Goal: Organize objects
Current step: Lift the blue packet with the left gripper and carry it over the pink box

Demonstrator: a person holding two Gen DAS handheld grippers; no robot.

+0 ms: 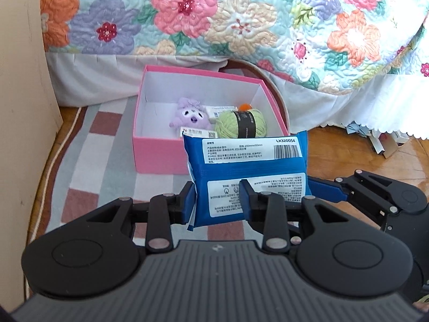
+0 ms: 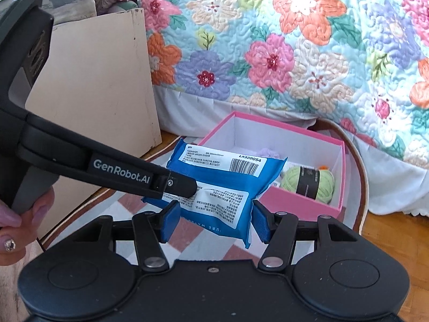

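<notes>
The left gripper (image 1: 218, 201) is pinching one end of a blue wet-wipe packet (image 1: 246, 169), its blue pads pressing the packet's lower edge from both sides with the jaws nearly together. The right gripper (image 2: 213, 221) is clamping the same blue wet-wipe packet (image 2: 222, 187) across its width, its blue fingers (image 2: 170, 221) sitting half apart and denting the wrapper on either side. In the right wrist view the left gripper's arm is reaching in from the left, lettered "GenRobot.AI", with a hand (image 2: 18, 222) wrapping its handle at the frame's edge.

The packet is hanging in the air between the two grippers, label side up, showing a barcode and white printed panels. It is sitting just in front of the near wall of a pink box (image 1: 158, 153), partly overlapping that wall in both views.

The box is standing open on a checked rug (image 1: 88, 166) with white inner walls. Inside it are lying a purple plush toy (image 1: 189, 115), a ball of green yarn (image 1: 241, 124) with a black band, and a small white carton (image 1: 217, 110) behind them.

Beyond the box a floral quilt (image 1: 241, 18) is draping over the bed's side. A beige cabinet panel (image 2: 102, 80) is standing to the left, and wooden floor (image 1: 348, 145) is showing to the right.
</notes>
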